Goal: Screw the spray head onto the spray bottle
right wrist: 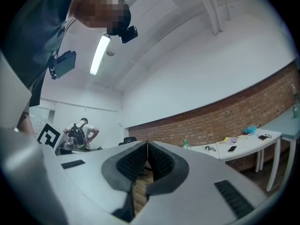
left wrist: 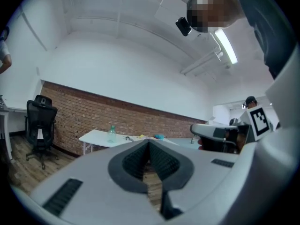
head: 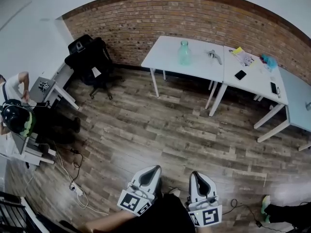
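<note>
My left gripper and right gripper sit closest, low at six o'clock, both with jaws pressed together on nothing. Far off at twelve o'clock, the spray bottle stands upright on the white table. What I take for the spray head lies near it toward one o'clock. I judge my right gripper slightly nearer that head.

The right gripper has its two jaws pressed together with nothing between them. Far off, a green bottle stands on a white table by a brick wall.
</note>
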The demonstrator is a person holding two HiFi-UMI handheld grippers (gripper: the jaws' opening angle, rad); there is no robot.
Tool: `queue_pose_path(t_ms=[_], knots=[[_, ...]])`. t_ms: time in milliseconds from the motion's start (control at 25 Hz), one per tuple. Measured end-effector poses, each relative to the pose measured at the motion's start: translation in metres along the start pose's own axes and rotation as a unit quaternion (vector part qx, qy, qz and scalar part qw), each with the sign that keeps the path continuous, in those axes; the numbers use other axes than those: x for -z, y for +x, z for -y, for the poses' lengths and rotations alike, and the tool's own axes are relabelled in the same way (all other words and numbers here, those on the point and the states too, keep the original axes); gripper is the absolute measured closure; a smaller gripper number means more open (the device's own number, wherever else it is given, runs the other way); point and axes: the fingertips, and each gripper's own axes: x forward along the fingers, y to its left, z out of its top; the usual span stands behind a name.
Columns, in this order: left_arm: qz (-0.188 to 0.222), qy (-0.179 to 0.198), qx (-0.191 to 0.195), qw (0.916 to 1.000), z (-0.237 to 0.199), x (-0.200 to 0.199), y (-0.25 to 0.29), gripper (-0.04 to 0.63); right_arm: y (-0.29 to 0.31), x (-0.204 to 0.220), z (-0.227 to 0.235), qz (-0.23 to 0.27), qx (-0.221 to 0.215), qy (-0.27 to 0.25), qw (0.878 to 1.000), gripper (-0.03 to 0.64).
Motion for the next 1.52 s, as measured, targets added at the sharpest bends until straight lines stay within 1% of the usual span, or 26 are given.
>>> queue_pose_path(t_ms=[200, 360, 440, 520, 600, 680, 800, 1000, 1200, 1440, 1520], knots=[[-0.002, -0.017, 0.024, 0.9996, 0.011, 0.005, 0.019, 0.597, -0.002, -0.003, 0.02, -0.008, 0.021, -0.016, 1.0, 0.609], [0.004, -0.015, 0.039, 0.9991, 0.018, 0.002, 0.04, 0.597, -0.002, 0.002, 0.033, -0.027, 0.041, -0.026, 0.998, 0.609], [-0.001, -0.022, 0.052, 0.9984, 0.022, 0.004, 0.052, 0.597, 0.002, 0.007, 0.042, -0.041, 0.051, -0.024, 0.998, 0.609], [-0.006, -0.02, 0.068, 0.9975, 0.026, 0.005, 0.065, 0.597, 0.009, 0.012, 0.052, -0.053, 0.065, -0.014, 0.996, 0.609], [-0.006, -0.019, 0.073, 0.9972, 0.024, 0.003, 0.077, 0.597, 0.019, 0.016, 0.062, -0.06, 0.082, -0.007, 0.995, 0.609], [-0.001, -0.027, 0.061, 0.9977, 0.013, -0.003, 0.088, 0.597, 0.031, 0.019, 0.069, -0.07, 0.089, -0.012, 0.993, 0.609], [0.018, -0.025, 0.038, 0.9988, -0.005, -0.015, 0.102, 0.597, 0.051, 0.023, 0.072, -0.091, 0.074, -0.039, 0.992, 0.609], [0.025, -0.01, 0.022, 0.9994, -0.034, -0.023, 0.125, 0.597, 0.092, 0.02, 0.08, -0.084, 0.076, -0.035, 0.993, 0.609], [0.029, -0.012, 0.001, 0.9995, -0.064, -0.034, 0.142, 0.597, 0.13, 0.011, 0.089, -0.076, 0.078, -0.05, 0.993, 0.609], [0.033, -0.02, -0.012, 0.9992, -0.1, -0.04, 0.156, 0.597, 0.171, 0.01, 0.096, -0.078, 0.083, -0.056, 0.992, 0.609], [0.032, -0.033, -0.016, 0.9988, -0.113, -0.041, 0.16, 0.597, 0.183, 0.011, 0.095, -0.081, 0.085, -0.054, 0.992, 0.609]])
